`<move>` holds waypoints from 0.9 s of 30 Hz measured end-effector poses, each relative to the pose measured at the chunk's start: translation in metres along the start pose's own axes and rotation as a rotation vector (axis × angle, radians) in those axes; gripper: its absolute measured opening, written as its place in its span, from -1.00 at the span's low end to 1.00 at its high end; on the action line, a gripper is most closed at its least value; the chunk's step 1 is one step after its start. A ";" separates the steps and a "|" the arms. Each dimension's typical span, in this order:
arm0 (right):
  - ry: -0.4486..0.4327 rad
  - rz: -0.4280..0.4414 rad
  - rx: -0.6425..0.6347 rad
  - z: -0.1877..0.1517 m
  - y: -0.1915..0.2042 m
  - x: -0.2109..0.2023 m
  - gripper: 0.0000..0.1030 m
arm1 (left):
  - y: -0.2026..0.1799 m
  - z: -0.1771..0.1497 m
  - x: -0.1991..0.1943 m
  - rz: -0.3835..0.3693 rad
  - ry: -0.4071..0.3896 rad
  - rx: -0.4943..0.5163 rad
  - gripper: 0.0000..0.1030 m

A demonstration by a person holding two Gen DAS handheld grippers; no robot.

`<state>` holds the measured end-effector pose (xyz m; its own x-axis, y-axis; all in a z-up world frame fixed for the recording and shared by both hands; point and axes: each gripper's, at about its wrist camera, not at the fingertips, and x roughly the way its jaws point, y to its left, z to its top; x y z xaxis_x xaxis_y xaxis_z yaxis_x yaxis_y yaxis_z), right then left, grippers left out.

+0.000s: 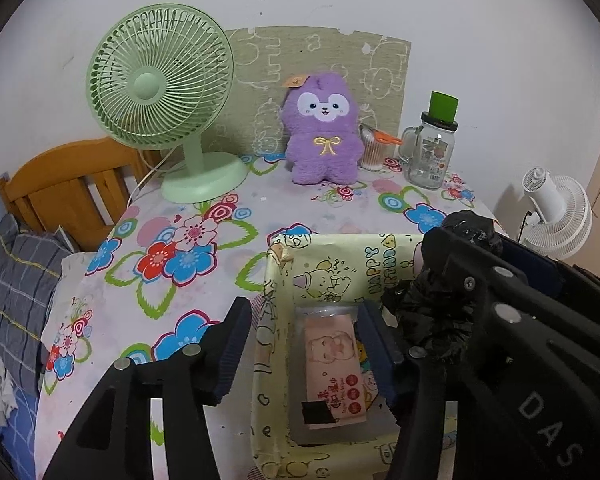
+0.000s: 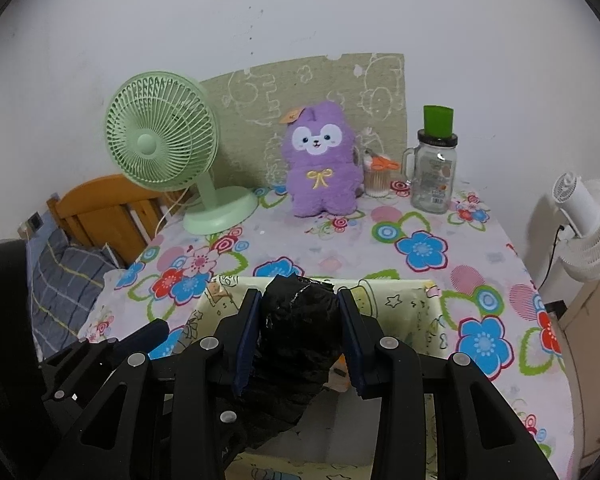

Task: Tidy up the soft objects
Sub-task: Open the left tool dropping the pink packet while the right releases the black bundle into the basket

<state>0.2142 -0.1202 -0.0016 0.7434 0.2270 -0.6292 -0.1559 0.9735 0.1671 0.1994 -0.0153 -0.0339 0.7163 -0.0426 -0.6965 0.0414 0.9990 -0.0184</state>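
Flowered cloth covers the surface (image 1: 228,240); on it sits my yellow box (image 1: 272,320), a wipes pack (image 1: 332,372) inside. My left gripper (image 1: 300,352) hangs released over it, my right gripper (image 2: 298,344) clenched on a black bag (image 2: 300,320) above the box

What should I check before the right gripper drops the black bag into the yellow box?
1. Right gripper shut on the black plastic bag: ok.
2. Bag over the yellow box: ok.
3. Left gripper open, nothing between its pads: ok.
4. Left gripper clear of the drop path: not ok, one finger hangs inside the box.
5. Room in the box beside the wipes pack: cannot tell.
6. Purple plush clear of the box: ok.
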 end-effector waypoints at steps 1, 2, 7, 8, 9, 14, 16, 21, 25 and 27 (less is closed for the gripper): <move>0.002 0.002 -0.003 0.000 0.001 0.002 -0.19 | 0.000 0.000 0.000 0.001 0.000 0.004 0.18; 0.003 0.003 -0.005 -0.001 0.002 0.003 -0.18 | 0.001 -0.001 0.000 0.001 0.000 0.006 0.22; 0.031 0.045 -0.004 -0.002 0.005 0.009 -0.03 | 0.002 -0.002 -0.001 -0.014 -0.004 0.011 0.41; 0.035 0.048 -0.002 -0.003 0.005 0.010 0.13 | 0.003 -0.002 -0.002 -0.017 -0.008 0.009 0.44; 0.038 0.044 -0.001 -0.003 0.005 0.011 0.23 | 0.003 -0.002 -0.003 -0.017 -0.010 0.008 0.46; 0.031 0.034 -0.003 -0.006 0.007 0.007 0.43 | 0.003 -0.003 -0.007 -0.019 -0.020 0.008 0.54; 0.032 0.029 -0.005 -0.006 0.007 0.005 0.44 | 0.002 -0.003 -0.009 -0.022 -0.024 0.010 0.56; 0.023 0.002 -0.013 -0.008 0.008 -0.005 0.54 | 0.000 -0.005 -0.020 -0.026 -0.052 0.016 0.60; 0.006 -0.014 -0.018 -0.009 0.009 -0.015 0.60 | -0.001 -0.007 -0.030 -0.027 -0.071 0.020 0.60; 0.001 -0.021 -0.019 -0.010 0.010 -0.021 0.60 | -0.002 -0.008 -0.035 -0.028 -0.081 0.022 0.60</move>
<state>0.1907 -0.1149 0.0052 0.7461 0.2065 -0.6330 -0.1526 0.9784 0.1393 0.1682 -0.0155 -0.0154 0.7684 -0.0721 -0.6359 0.0765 0.9969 -0.0206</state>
